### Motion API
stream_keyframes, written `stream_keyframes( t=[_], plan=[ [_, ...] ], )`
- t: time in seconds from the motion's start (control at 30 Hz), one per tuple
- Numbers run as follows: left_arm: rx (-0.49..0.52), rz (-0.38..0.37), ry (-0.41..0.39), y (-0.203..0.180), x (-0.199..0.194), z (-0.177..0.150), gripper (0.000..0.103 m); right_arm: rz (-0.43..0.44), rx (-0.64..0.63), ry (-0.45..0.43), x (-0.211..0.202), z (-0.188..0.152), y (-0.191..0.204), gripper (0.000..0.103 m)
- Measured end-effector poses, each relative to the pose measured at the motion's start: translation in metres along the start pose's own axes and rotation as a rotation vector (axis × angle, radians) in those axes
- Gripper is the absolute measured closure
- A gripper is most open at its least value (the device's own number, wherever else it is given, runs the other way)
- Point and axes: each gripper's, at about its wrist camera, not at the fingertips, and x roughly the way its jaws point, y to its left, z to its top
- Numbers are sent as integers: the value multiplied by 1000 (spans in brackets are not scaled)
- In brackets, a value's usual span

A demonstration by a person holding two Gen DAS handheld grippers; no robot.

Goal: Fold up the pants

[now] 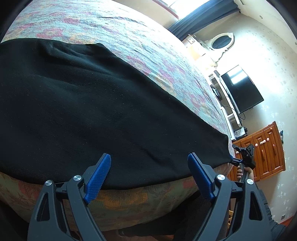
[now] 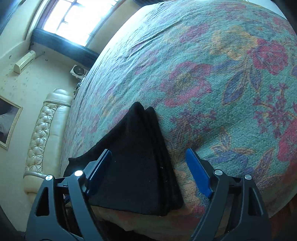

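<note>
— Pants (image 1: 78,103), black ones, are lying spread across the near edge of the bed (image 1: 115,33), on top of the floral bedspread (image 2: 213,77). Are you seeing the same?

— Yes. From the right wrist view the pants (image 2: 137,163) are showing a stacked edge of several layers, running away from the camera to a narrow end, with the near end hanging just at the bed's edge.

— How are the jaws of the left gripper (image 1: 148,178) standing?

— They are standing wide apart, the blue pads (image 1: 98,178) hovering over the near hem of the cloth and gripping nothing.

— And the right gripper (image 2: 148,172)?

— Its jaws are also gaping wide, with nothing clamped. The folded edge of the pants is lying between and below the pads (image 2: 198,172), though I cannot tell whether either pad is brushing the fabric.

— Is the right gripper showing in the left view?

— It is, as a small dark shape (image 1: 245,157) at the far right corner of the pants, with a hand (image 1: 245,172) wrapping its handle.

— Anything else around?

— A wall television (image 1: 241,89) and a wooden dresser (image 1: 263,152) are standing beyond the bed; a padded cream headboard (image 2: 44,129) is running along its other end, under a bright window (image 2: 78,16).
</note>
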Motion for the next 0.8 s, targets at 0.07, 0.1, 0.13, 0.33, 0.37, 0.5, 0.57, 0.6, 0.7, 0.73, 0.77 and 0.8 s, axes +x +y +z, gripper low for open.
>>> stream_keyframes(
  t=[0.07,0.1,0.13,0.33,0.37,0.5,0.57,0.6,0.7,0.73,0.77,0.8],
  plan=[
    [-4,7,-3,3,1,0,19,13,-21,31,2,-2,5,19],
    [-12,7,-4,3,1,1,19,30,-20,45,4,-2,7,19],
    [-20,7,-6,3,2,0,19,40,-19,56,4,-2,9,19],
    [-23,16,-8,2,5,0,19,26,-68,133,9,-4,18,41],
    [-24,15,-8,3,5,0,19,29,-53,136,8,-4,17,59],
    [-20,13,-3,2,5,1,19,-6,-87,177,12,-16,20,80],
    [-15,13,1,1,5,2,19,-30,-82,151,9,-18,27,83],
    [-12,12,5,0,4,2,19,-49,-88,134,6,-18,32,83],
    [-2,10,9,-2,1,5,19,-89,-118,86,-5,-20,55,84],
    [-1,10,8,0,-1,5,19,-96,-131,68,-11,-20,65,84],
    [2,9,9,1,-3,5,19,-101,-141,53,-15,-20,76,84],
    [6,9,10,2,-6,6,19,-105,-152,37,-21,-20,87,84]
  ],
)
